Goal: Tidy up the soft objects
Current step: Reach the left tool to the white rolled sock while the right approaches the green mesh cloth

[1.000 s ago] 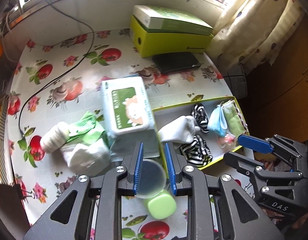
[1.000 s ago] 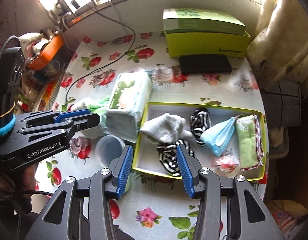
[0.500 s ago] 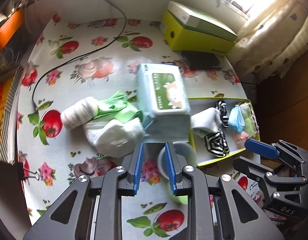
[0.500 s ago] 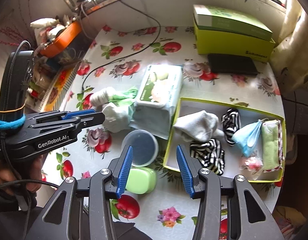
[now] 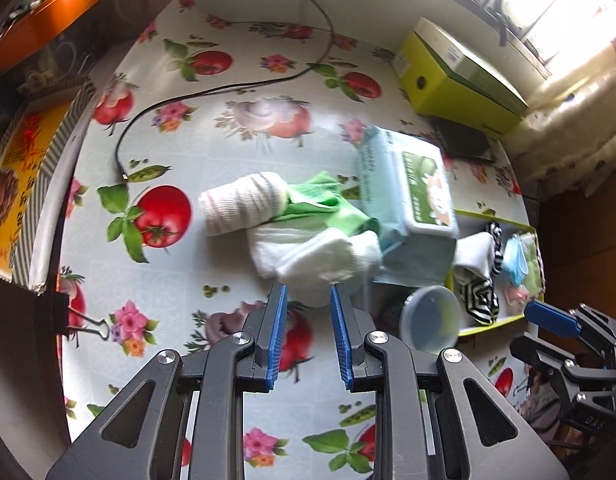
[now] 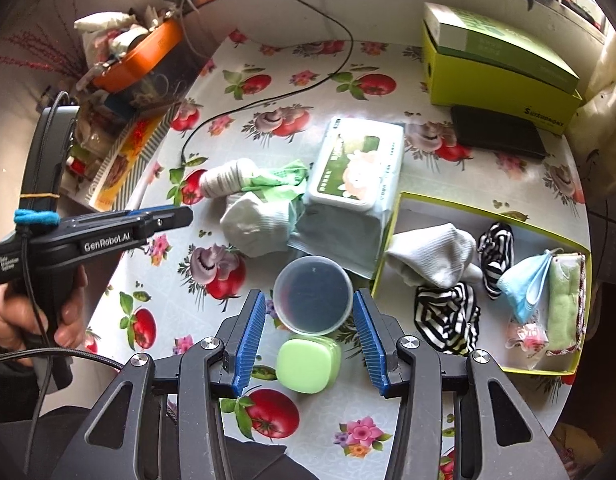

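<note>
A white sock (image 5: 315,258) (image 6: 256,222) lies on the flowered tablecloth beside a green cloth (image 5: 325,204) (image 6: 278,182) and a rolled striped white sock (image 5: 242,204) (image 6: 226,178). My left gripper (image 5: 307,298) is open and empty, its fingertips just short of the white sock. My right gripper (image 6: 308,304) is open and empty above a round plastic tub (image 6: 312,294). The yellow-rimmed box (image 6: 391,224) at right holds a white sock (image 6: 433,254), striped socks (image 6: 447,314), a blue mask (image 6: 525,284) and a green cloth (image 6: 563,304).
A wet-wipes pack (image 6: 357,168) (image 5: 409,184) lies between the loose socks and the box. A green lidded case (image 6: 308,364) sits near the front edge. A yellow-green carton (image 6: 495,64), a black wallet (image 6: 497,136) and a black cable (image 6: 268,96) lie further back.
My left gripper has swung left, from over the plastic tub to in front of the loose white sock. My right gripper has pulled back from the box and now hovers over the tub.
</note>
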Demonstrator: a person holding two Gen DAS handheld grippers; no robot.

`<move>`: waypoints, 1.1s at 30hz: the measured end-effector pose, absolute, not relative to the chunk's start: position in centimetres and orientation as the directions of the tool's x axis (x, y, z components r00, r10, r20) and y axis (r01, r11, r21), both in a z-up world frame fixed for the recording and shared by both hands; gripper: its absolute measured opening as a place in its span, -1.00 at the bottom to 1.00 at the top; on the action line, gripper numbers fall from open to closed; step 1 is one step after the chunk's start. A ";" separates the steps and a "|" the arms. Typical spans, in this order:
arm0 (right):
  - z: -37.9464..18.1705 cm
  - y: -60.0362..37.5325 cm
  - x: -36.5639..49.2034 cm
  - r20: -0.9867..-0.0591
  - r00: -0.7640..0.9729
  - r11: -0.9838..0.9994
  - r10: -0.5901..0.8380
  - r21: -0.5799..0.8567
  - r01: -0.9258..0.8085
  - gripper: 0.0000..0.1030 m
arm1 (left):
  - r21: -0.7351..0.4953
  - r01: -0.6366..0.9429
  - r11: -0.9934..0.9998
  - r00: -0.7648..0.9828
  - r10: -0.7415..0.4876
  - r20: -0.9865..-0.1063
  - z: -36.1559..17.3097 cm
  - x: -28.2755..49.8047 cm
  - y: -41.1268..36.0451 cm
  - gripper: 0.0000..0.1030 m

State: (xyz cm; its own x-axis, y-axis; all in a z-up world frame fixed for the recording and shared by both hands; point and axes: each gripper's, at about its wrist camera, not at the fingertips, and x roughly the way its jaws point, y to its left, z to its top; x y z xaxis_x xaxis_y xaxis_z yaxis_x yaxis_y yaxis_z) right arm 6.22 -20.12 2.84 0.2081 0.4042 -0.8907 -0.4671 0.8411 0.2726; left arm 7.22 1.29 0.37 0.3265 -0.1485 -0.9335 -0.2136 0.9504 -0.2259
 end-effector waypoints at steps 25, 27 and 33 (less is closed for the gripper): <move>2.4 -15.0 9.2 -0.903 0.161 0.804 0.399 0.260 -0.535 -0.13 | -0.184 -0.152 0.971 0.321 -0.128 -0.938 -3.8 13.5 7.3 -0.28; 2.3 -14.5 9.5 -0.905 0.156 0.801 0.397 0.258 -0.540 -0.13 | -0.199 -0.101 0.975 0.314 -0.159 -0.936 -4.4 14.2 7.1 -0.26; 1.8 -13.3 10.2 -0.910 0.140 0.794 0.391 0.256 -0.552 -0.13 | -0.185 -0.007 0.983 0.284 -0.176 -0.942 -6.5 15.3 6.5 -0.16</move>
State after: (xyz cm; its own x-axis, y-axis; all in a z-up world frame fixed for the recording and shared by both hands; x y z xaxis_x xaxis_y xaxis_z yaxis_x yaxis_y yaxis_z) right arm 10.24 -13.35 1.79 0.1405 0.3909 -0.9096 -0.5517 0.7938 0.2559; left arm 15.31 6.51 -6.48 0.2843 -0.1758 -0.9425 -0.0067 0.9827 -0.1853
